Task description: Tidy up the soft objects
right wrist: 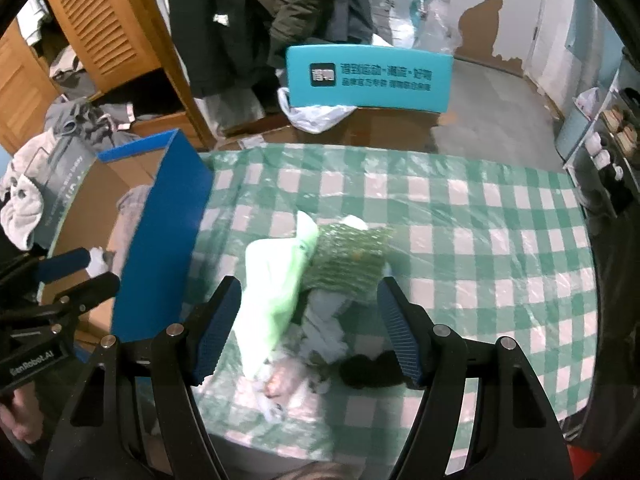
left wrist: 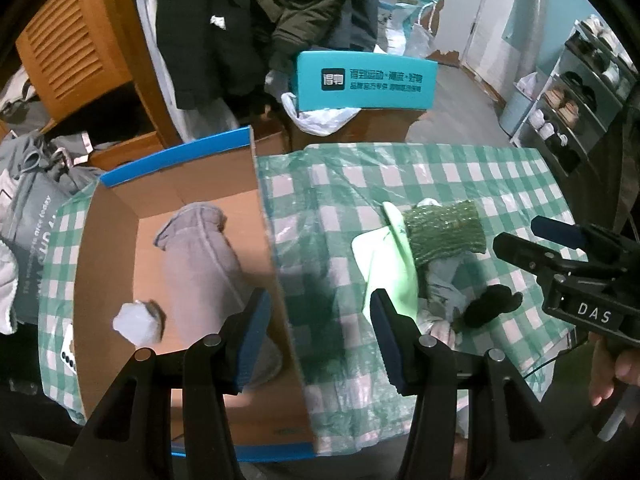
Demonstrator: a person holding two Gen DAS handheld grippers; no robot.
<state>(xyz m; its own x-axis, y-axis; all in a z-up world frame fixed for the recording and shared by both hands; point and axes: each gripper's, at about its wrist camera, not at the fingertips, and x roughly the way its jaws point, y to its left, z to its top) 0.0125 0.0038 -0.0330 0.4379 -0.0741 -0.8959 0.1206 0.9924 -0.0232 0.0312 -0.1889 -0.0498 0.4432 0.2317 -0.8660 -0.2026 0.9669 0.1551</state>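
A pile of soft things lies on the green checked tablecloth (left wrist: 460, 176): a pale green cloth (right wrist: 276, 284), a dark green knit piece (right wrist: 346, 260), grey cloth (right wrist: 326, 320) and a black item (right wrist: 370, 370). My right gripper (right wrist: 308, 332) is open and empty, its jaws either side of the pile, just above it. My left gripper (left wrist: 316, 340) is open and empty over the right wall of the cardboard box (left wrist: 108, 240). In the box lie a grey garment (left wrist: 200, 256) and a small white-grey ball (left wrist: 138, 322). The right gripper shows in the left wrist view (left wrist: 520, 240).
A teal box (left wrist: 362, 82) stands on cartons behind the table, with hanging dark coats (left wrist: 240, 20) and a wooden wardrobe (left wrist: 72, 40) further back. A shoe rack (left wrist: 576, 92) is at the right. Grey clothes (left wrist: 36, 184) lie left of the cardboard box.
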